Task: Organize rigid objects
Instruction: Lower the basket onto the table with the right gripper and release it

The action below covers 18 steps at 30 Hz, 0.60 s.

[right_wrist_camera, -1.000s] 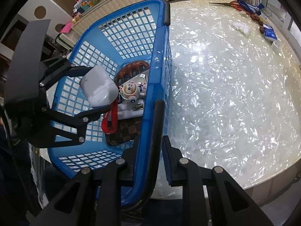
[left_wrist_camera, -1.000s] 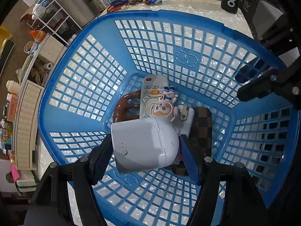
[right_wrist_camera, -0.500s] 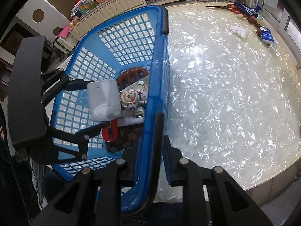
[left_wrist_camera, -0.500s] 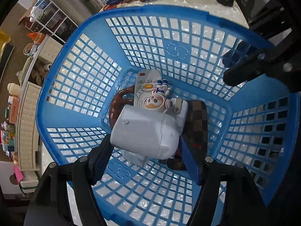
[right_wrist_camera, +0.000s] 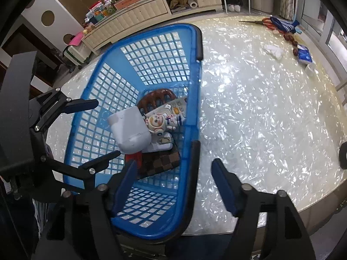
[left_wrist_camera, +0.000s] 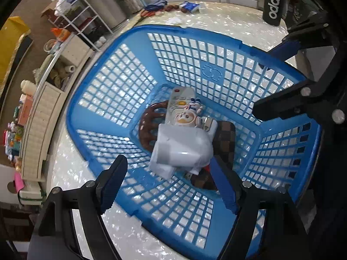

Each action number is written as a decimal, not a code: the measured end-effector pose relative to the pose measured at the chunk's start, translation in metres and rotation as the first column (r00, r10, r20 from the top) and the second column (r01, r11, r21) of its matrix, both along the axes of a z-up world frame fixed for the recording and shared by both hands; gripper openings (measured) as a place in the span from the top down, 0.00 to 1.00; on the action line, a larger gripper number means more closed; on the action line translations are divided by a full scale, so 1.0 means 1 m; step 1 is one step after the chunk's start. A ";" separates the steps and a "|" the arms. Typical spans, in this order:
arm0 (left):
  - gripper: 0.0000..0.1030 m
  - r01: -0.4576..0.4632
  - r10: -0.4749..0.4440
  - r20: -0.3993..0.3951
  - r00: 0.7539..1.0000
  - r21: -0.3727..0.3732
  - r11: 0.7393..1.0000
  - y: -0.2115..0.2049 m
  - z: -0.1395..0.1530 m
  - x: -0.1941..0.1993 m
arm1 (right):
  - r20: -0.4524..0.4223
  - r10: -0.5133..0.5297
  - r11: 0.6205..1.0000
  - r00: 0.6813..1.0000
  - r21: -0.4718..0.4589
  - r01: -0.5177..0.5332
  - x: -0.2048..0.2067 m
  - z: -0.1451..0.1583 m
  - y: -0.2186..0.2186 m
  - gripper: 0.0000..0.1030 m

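Basket [left_wrist_camera: 121,127] work first: I am letting the left gripper [left_wrist_camera: 167,184] spread its jaws, nothing pressed between them, and the white case [left_wrist_camera: 184,147] is lying free on the pile inside, over the remote [left_wrist_camera: 180,97] and beside the astronaut figure [left_wrist_camera: 186,117]. I am judging it best to lift straight up, clear of the near wall. On the right, the right gripper [right_wrist_camera: 173,184] is opening around the basket's rim without pinching it. Open table [right_wrist_camera: 271,112] is lying to its right for backing away.
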State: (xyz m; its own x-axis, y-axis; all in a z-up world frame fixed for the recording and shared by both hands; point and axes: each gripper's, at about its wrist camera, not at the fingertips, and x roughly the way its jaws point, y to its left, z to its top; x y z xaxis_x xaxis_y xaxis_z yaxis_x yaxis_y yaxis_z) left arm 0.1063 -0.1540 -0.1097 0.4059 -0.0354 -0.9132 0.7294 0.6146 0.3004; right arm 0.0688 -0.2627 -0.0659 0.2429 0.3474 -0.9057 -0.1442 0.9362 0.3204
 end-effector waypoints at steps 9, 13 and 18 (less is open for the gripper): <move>0.20 -0.057 0.058 0.041 0.997 -0.030 0.998 0.007 0.026 -0.015 | 0.053 0.000 1.000 0.999 0.010 0.000 -0.005 0.021 0.004 0.04; 0.13 -0.089 0.092 0.054 0.994 -0.053 0.995 0.008 0.035 -0.018 | 0.078 -0.012 1.000 0.997 -0.009 0.012 -0.007 0.028 0.000 0.00; 0.01 -0.110 0.117 0.092 0.989 -0.081 0.991 0.011 0.048 -0.033 | 0.110 -0.017 0.999 0.994 -0.034 0.021 -0.017 0.036 0.000 0.00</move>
State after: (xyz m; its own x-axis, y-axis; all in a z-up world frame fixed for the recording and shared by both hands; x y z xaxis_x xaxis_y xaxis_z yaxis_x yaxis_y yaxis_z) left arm 0.0730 -0.1427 -0.0620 0.4973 -0.0514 -0.8661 0.6235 0.7153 0.3156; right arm 0.0515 -0.2630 -0.0295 0.3474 0.3106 -0.8848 -0.1585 0.9494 0.2710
